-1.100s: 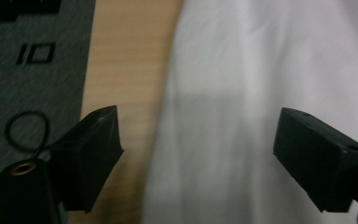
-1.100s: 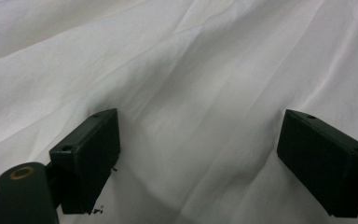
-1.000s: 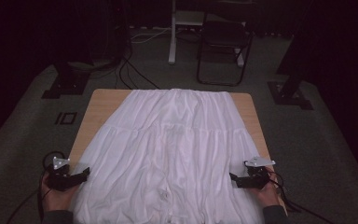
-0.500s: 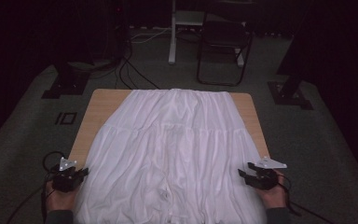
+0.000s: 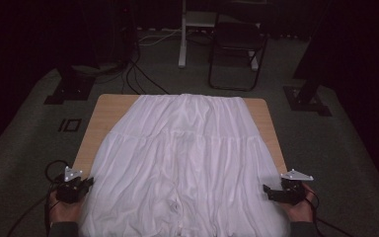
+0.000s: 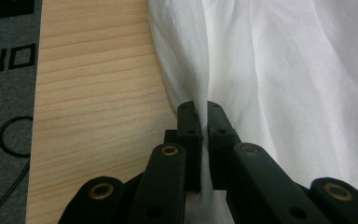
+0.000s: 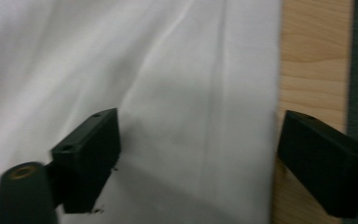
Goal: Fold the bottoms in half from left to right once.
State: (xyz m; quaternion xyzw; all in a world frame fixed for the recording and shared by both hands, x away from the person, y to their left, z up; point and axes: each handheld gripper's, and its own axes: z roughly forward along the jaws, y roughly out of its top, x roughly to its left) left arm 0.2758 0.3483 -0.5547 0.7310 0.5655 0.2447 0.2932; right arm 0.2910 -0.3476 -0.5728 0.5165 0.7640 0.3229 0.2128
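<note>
The left gripper (image 5: 82, 183) is now being held clamped on the skirt (image 5: 187, 163): in the left gripper view its fingers (image 6: 189, 123) are pressed together on a pinched fold of the white cloth at the skirt's left edge, where a second ago they were standing wide. The right gripper (image 7: 198, 140) has been shifted outward along the near right corner, and its jaws have just been opening again after a partial closing; they are being held wide, one finger over the cloth, the other over the bare wood, with the hem lying between them but not pressed. By this reading one side is being secured while the other grasp is not yet made, so a lift or fold of the near hem cannot be started evenly.

One skirt is being counted, spread flat over most of the table (image 5: 109, 111), its waist at the far end. Two grippers, one table and one chair (image 5: 237, 44) beyond it are being counted.
</note>
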